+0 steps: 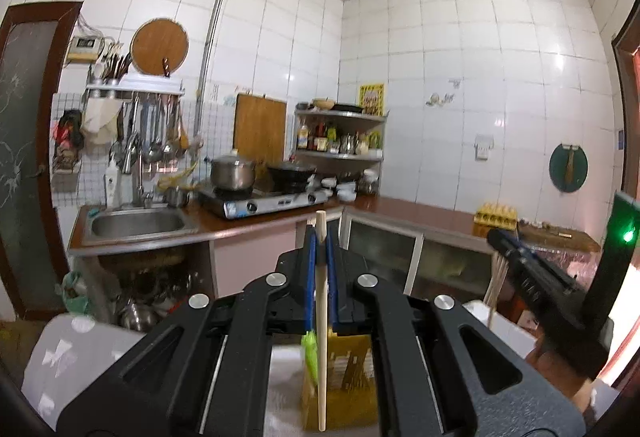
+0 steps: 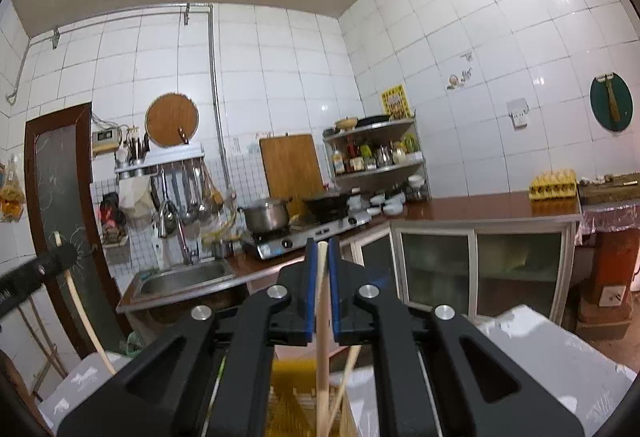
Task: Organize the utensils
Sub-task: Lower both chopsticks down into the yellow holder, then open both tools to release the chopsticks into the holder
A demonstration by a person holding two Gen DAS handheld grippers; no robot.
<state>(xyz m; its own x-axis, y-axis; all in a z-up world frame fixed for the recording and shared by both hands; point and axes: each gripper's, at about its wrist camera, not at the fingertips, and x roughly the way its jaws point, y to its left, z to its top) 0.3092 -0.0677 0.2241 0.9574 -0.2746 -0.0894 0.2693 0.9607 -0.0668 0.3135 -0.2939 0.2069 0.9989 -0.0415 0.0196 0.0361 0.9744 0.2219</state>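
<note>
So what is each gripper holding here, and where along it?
Each holds one wooden chopstick, upright, jaws shut near its top end: left gripper on the left chopstick, right gripper on the right chopstick. Most hangs below.

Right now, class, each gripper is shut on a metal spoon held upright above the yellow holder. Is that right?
Not quite. The left gripper and the right gripper are each shut on a wooden chopstick, not a metal spoon, as both wrist views show. The yellow holder does sit below.
</note>
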